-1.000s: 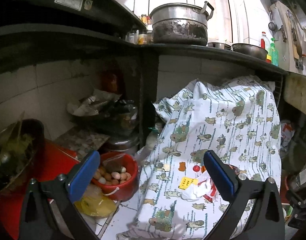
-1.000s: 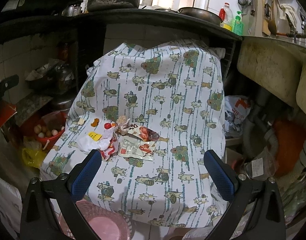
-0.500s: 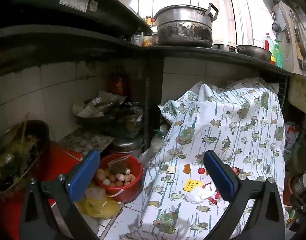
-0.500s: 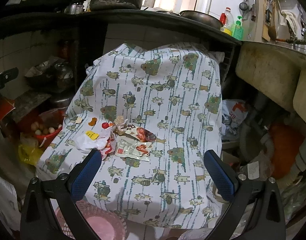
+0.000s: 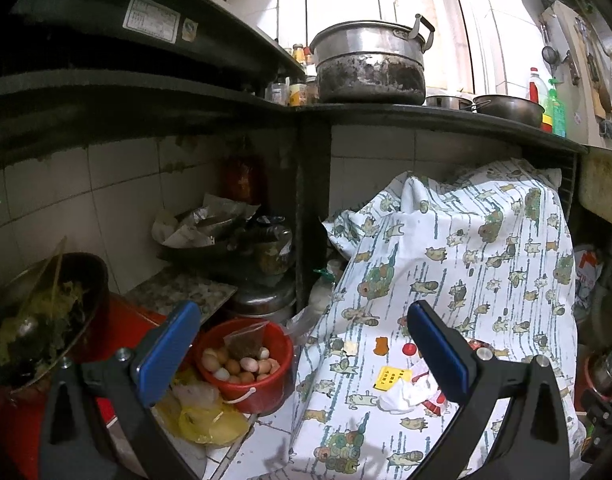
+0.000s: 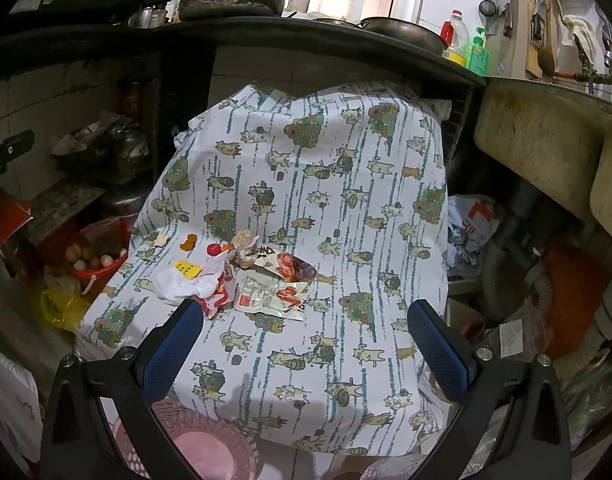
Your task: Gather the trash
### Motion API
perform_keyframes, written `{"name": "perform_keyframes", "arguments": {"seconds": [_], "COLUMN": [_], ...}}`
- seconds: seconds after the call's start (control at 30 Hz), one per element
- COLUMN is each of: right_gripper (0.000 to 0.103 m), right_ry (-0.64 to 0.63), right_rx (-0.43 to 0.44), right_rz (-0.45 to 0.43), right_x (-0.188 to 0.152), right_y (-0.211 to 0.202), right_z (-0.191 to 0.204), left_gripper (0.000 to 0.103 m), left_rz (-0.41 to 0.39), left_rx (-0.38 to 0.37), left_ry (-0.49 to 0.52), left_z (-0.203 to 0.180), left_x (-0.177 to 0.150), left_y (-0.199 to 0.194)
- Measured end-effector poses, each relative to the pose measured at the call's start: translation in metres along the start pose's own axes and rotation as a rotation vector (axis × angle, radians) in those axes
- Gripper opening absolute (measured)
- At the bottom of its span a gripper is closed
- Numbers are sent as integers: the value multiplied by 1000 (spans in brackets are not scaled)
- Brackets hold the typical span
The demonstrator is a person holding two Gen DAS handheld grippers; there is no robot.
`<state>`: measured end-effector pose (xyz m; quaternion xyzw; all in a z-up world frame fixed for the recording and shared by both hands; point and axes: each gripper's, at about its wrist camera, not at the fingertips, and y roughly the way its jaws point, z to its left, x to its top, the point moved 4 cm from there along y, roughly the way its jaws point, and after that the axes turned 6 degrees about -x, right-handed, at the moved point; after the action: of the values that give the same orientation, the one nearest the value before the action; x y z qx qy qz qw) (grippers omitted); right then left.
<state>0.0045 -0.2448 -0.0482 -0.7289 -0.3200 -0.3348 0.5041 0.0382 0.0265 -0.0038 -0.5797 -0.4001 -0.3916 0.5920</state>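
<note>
Trash lies in a small heap on a cloth-covered surface: a crumpled white wrapper with a yellow sticker, a flat snack packet, a red-printed wrapper, an orange scrap and a red cap. My right gripper hangs open just in front of the heap, nothing between its fingers. In the left wrist view the same white wrapper shows by the right finger. My left gripper is open, left of the cloth, over the floor.
A red bucket of eggs and a yellow bag sit on the floor left of the cloth. A pink basket lies under the cloth's front edge. A big pot stands on the dark counter; a sink is at right.
Both grippers have backed off and risen slightly; the trash heap sits a little farther from the right gripper. Both stay open and the trash has not moved.
</note>
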Motion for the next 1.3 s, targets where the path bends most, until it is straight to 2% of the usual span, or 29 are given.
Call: {"name": "perform_keyframes", "arguments": {"seconds": [0.27,0.37,0.6,0.77,0.83,0.97,1.13,1.3], "right_gripper": [103,103,103,103,103,103,103,103], "right_ry": [-2,0,3,32,38,67,91,86], "right_rx": [0,-1,6,22,46,86,108,108], "right_rz": [-1,3,65,102,122,172,181,175], "right_x": [0,1,-5,-9,-10,-14,-14,-14], "right_y": [0,0,12,18,20,27,29,26], "right_z": [0,1,2,-4,-5,-10,-14,-15], "left_gripper": [103,103,103,103,103,103,103,103], "left_rz": [2,27,191,355,400,426,445,427], "left_rx": [-35,-53,-100,-178,-179,-166,-213,-221], "left_ry": [-7,10,83,48,62,124,95,82], "left_z": [-2,-6,-25,-35,-41,-51,-52,-54], "left_x": [2,0,-20,-42,-51,-60,-61,-56], "left_y": [-4,-2,16,28,30,28,30,32]}}
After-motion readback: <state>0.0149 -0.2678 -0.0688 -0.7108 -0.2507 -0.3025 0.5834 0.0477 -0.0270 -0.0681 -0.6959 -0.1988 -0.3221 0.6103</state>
